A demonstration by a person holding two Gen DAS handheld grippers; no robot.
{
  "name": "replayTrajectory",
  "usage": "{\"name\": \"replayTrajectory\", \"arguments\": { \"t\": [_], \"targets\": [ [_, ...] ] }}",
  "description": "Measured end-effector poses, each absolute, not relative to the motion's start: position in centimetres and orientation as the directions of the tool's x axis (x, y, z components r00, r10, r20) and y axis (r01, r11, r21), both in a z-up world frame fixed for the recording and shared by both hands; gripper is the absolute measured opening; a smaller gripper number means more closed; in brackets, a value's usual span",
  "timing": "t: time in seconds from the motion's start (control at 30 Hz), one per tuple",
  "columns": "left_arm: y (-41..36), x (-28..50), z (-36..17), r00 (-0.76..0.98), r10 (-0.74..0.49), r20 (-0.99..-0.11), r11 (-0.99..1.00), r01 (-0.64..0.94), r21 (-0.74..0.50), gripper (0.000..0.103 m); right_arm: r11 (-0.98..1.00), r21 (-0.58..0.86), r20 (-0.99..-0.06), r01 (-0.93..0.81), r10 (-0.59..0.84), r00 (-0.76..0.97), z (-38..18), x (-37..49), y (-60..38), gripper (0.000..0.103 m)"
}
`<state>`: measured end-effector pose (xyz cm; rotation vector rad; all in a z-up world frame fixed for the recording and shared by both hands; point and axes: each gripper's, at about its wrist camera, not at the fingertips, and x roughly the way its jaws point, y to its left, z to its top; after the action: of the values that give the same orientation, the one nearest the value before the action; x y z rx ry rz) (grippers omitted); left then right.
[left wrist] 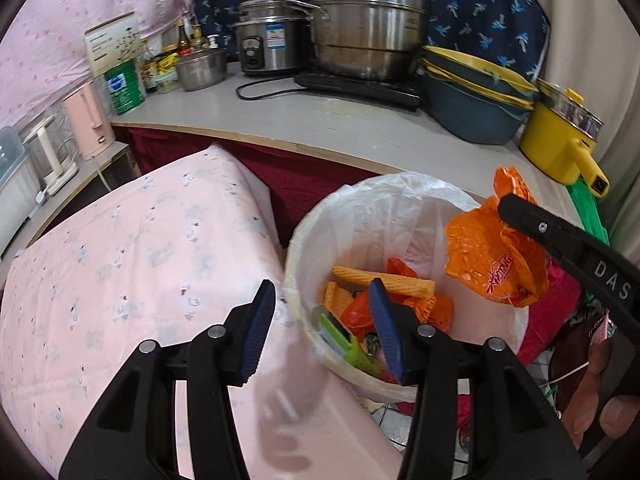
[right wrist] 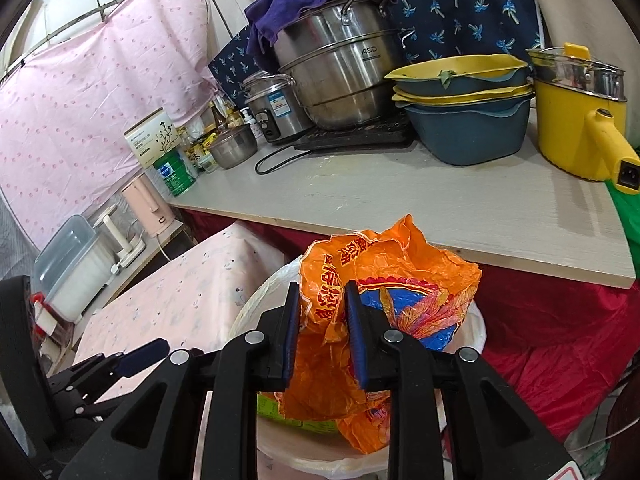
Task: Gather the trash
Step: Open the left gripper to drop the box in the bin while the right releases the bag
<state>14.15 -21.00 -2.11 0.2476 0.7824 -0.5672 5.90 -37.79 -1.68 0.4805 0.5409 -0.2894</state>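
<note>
Right gripper [right wrist: 323,312] is clamped on a crumpled orange plastic snack bag [right wrist: 384,280], hanging right over the white lined trash bin [left wrist: 304,240]. Left gripper [left wrist: 322,312] is wide apart, holding nothing, at the bin's rim.

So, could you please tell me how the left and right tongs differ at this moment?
The left tongs stand open and hold nothing, while the right tongs are shut on a crumpled orange bag. The left tongs sit over the near rim of the bin, beside the pink cloth; the right tongs carry the bag above the bin's far side. Both have blue pads on black arms.
</note>
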Motion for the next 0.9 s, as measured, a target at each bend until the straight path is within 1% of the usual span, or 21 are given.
{"name": "replayTrajectory", "arguments": {
  "t": [0.07, 0.13, 0.23, 0.33, 0.47, 0.57, 0.7, 0.77, 0.9],
  "targets": [
    [-20.2, 14.6, -2.0, 0.583, -0.377, -0.72, 0.838, 0.545, 0.002, 0.048, 0.855, 0.357, -0.558, 0.376, -0.127, 0.82, -1.8, 6.5, -37.6, 0.024],
    [-19.2, 15.1, -2.0, 0.587, -0.37, -0.72, 0.853, 0.521, -0.014, 0.051, 0.861, 0.351, -0.563, 0.368, -0.121, 0.818, -1.9, 7.2, -37.4, 0.024],
    [-18.1, 15.8, -2.2, 0.591, -0.357, -0.723, 0.869, 0.495, -0.025, 0.052, 0.865, 0.349, -0.569, 0.361, -0.11, 0.815, -2.0, 8.1, -37.2, 0.026],
    [-17.4, 16.2, -2.3, 0.597, -0.346, -0.724, 0.879, 0.476, -0.028, 0.052, 0.866, 0.35, -0.576, 0.357, -0.102, 0.811, -2.3, 8.7, -37.0, 0.031],
    [-16.8, 16.2, -2.1, 0.607, -0.34, -0.718, 0.887, 0.461, -0.031, 0.058, 0.871, 0.338, -0.58, 0.355, -0.105, 0.808, -2.3, 9.1, -36.5, 0.042],
    [-16.6, 16.1, -2.0, 0.615, -0.335, -0.714, 0.889, 0.457, -0.024, 0.059, 0.876, 0.331, -0.58, 0.351, -0.104, 0.808, -2.1, 9.0, -36.1, 0.045],
    [-16.3, 15.6, -1.8, 0.625, -0.333, -0.706, 0.891, 0.453, -0.019, 0.065, 0.884, 0.316, -0.585, 0.343, -0.103, 0.804, -1.6, 8.7, -35.5, 0.05],
    [-16.1, 15.3, -1.6, 0.632, -0.329, -0.702, 0.893, 0.451, -0.013, 0.066, 0.889, 0.31, -0.586, 0.338, -0.102, 0.804, -1.4, 8.4, -35.3, 0.055],
    [-15.8, 14.7, -1.3, 0.638, -0.323, -0.699, 0.896, 0.444, -0.009, 0.069, 0.899, 0.283, -0.589, 0.335, -0.113, 0.8, -0.7, 7.4, -34.6, 0.063]
  ]
}}
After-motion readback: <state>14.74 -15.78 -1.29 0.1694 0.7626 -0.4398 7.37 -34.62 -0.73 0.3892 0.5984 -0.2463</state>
